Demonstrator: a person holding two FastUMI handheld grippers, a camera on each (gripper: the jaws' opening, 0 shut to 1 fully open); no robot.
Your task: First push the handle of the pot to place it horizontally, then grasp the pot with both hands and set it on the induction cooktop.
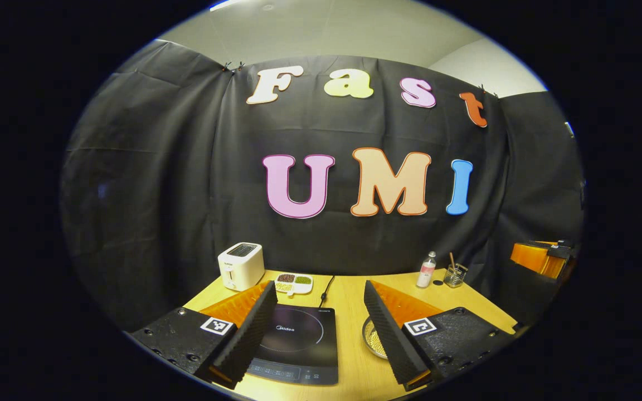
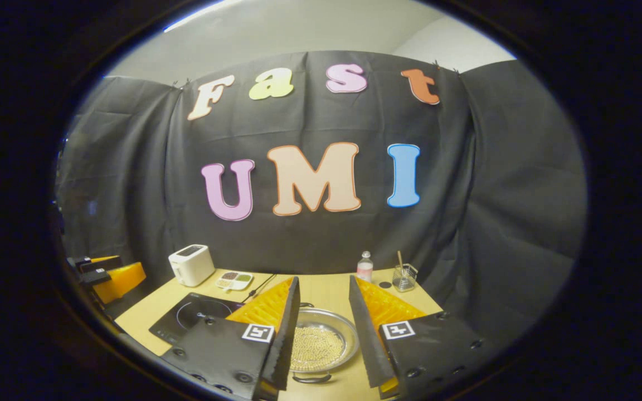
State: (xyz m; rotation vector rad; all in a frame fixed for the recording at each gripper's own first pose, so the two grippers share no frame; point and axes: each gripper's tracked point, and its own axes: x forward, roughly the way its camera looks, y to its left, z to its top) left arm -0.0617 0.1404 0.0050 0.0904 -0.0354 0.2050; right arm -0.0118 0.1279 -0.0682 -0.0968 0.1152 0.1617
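Observation:
A shallow metal pot (image 2: 321, 341) holding small pale beads sits on the wooden table (image 2: 321, 292), between the fingers of my right gripper (image 2: 324, 281), which hovers open over it without touching. One dark loop handle (image 2: 311, 379) points toward the camera; another small one (image 2: 305, 305) shows at the far rim. Left of the pot lies the black induction cooktop (image 2: 193, 314). In the left gripper view, my left gripper (image 1: 319, 289) stands open above the cooktop (image 1: 298, 340). A sliver of the pot (image 1: 374, 338) peeks out beside its right finger.
At the table's back stand a white toaster (image 1: 241, 265), a small divided dish of beans (image 1: 294, 283), a bottle (image 1: 426, 270) and a glass with sticks (image 1: 455, 274). The cooktop's cable (image 1: 327, 287) runs toward the back. Black cloth walls close in the table.

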